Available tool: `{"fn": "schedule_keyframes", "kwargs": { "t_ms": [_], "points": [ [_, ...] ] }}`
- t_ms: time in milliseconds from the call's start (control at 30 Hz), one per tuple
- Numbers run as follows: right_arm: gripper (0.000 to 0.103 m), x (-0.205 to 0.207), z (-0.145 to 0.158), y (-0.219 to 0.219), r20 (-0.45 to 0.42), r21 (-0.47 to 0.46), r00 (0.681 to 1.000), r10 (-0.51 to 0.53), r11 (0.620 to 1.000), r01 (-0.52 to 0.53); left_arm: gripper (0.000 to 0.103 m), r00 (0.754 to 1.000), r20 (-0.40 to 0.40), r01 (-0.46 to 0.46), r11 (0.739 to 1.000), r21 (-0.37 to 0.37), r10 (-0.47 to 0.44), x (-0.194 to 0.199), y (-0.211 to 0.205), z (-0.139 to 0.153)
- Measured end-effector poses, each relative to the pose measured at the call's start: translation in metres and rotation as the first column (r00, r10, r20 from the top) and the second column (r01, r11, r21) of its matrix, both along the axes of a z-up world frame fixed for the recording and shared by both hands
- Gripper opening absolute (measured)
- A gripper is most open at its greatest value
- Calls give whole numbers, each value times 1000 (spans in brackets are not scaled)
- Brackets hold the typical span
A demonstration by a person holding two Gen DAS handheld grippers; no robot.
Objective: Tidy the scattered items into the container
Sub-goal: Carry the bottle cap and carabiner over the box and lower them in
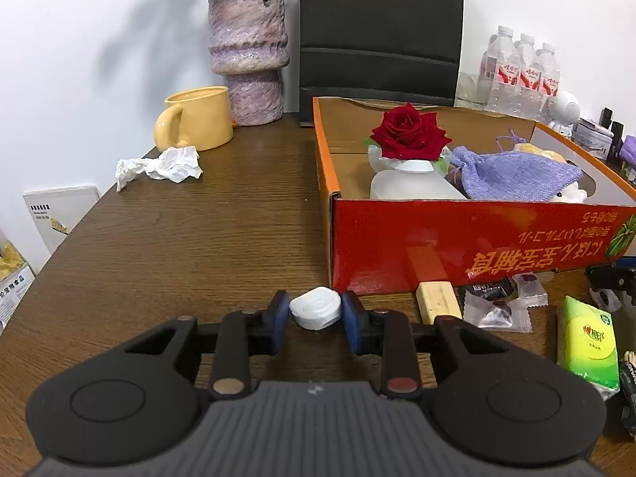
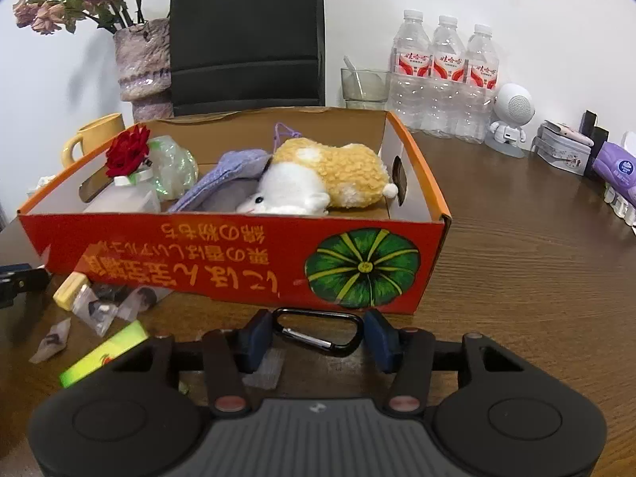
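Observation:
In the left wrist view my left gripper (image 1: pixel 315 312) has its blue pads pressed on both sides of a white roll of tape (image 1: pixel 316 307), which rests on the wooden table just in front of the red-orange cardboard box (image 1: pixel 477 242). In the right wrist view my right gripper (image 2: pixel 318 334) is shut on a black carabiner (image 2: pixel 318 332) that lies flat on the table before the box (image 2: pixel 238 262); each pad touches one end of it. The box holds a red rose (image 1: pixel 407 131) on a white bottle, a purple knitted pouch (image 1: pixel 512 175) and a plush hamster (image 2: pixel 318 175).
Loose on the table by the box front lie a yellow eraser block (image 1: pixel 439 302), clear candy wrappers (image 1: pixel 497 306) and a green tissue pack (image 1: pixel 588 342). Further back stand a yellow mug (image 1: pixel 198 119), crumpled tissue (image 1: pixel 163 167), a purple vase (image 1: pixel 248 55), water bottles (image 2: pixel 445 75) and a black chair.

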State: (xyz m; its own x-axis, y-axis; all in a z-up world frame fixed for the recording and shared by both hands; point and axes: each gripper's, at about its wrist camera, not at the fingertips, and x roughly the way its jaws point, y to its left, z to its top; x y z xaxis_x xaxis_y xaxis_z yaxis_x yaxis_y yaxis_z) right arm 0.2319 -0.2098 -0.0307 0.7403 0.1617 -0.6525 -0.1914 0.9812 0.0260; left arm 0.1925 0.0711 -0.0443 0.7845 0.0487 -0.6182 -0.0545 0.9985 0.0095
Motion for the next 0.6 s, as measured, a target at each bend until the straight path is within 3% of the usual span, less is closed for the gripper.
{"fn": "schedule_keyframes", "kwargs": {
  "t_ms": [167, 500, 533, 600],
  "points": [
    [43, -3, 1, -3, 3, 14, 1000, 11, 1000, -11, 29, 1000, 7, -4, 1000, -1, 4, -3, 0, 0],
    [44, -6, 4, -9, 6, 66, 1000, -4, 998, 4, 29, 1000, 14, -9, 1000, 3, 9, -5, -1, 0],
    [46, -5, 5, -11, 5, 78, 1000, -18, 997, 18, 29, 1000, 14, -8, 1000, 4, 8, -6, -1, 0],
    [64, -4, 8, -10, 4, 85, 1000, -28, 996, 27, 29, 1000, 14, -9, 1000, 5, 9, -6, -1, 0]
  ]
}}
